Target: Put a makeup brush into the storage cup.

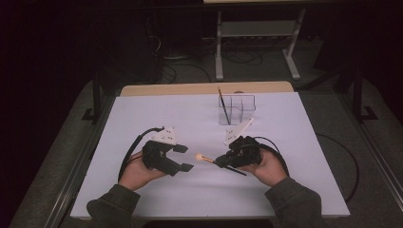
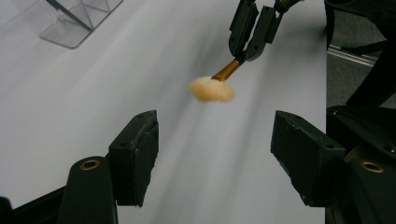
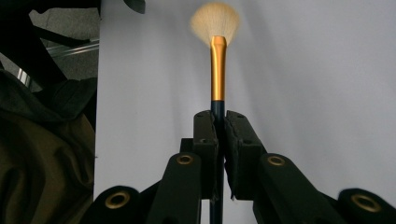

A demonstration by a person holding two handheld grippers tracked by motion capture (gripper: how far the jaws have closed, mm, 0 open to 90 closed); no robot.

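Observation:
A makeup brush (image 1: 205, 158) with a cream fan of bristles, a gold ferrule (image 3: 217, 70) and a dark handle is held level above the white table. My right gripper (image 1: 222, 161) is shut on its dark handle just behind the ferrule, with the bristles (image 3: 215, 21) pointing away from it. In the left gripper view the brush head (image 2: 212, 88) hangs ahead between the two jaws, and the right gripper (image 2: 251, 35) shows beyond it. My left gripper (image 1: 183, 158) stands open a short way left of the bristles, with nothing between its fingers (image 2: 137, 156).
A clear plastic organiser (image 1: 236, 109) with dividers stands at the back middle of the table, with a thin dark brush (image 1: 223, 105) leaning in it. The white table top (image 1: 142, 118) ends in a wooden strip at the back. Cables trail from both grippers.

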